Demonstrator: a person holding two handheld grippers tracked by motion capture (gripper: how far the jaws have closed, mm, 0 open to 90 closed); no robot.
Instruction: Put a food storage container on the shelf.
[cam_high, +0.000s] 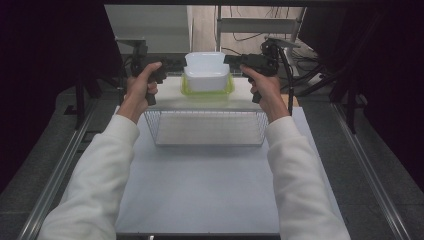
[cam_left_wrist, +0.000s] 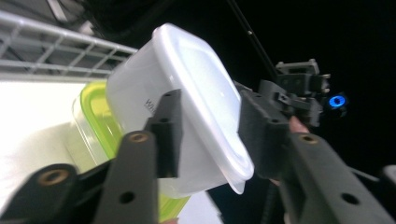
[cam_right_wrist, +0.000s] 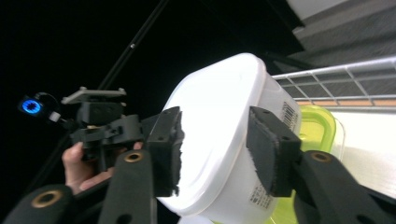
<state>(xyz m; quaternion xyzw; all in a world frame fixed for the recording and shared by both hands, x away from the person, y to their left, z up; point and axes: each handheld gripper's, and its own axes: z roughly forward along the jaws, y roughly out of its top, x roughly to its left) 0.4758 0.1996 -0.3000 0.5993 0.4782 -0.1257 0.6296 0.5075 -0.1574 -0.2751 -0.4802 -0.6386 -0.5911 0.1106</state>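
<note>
Two tools — left tool (cam_high: 176, 64), right tool (cam_high: 231, 59) — each clamping the upright white container (cam_high: 206, 72), lid up.

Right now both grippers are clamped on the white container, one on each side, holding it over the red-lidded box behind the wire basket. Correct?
Nearly. The box's lid is yellow-green, not red, as the high view shows. The left gripper and right gripper do clamp the white container from either side, over that green-lidded box behind the wire basket.

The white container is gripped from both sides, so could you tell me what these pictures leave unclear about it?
- Contents: the white container has opaque walls in every view.
- Label: blurred in the right gripper view, half behind a jaw in the left gripper view.
- Contact with the green-lidded container: hidden, high view.
</note>
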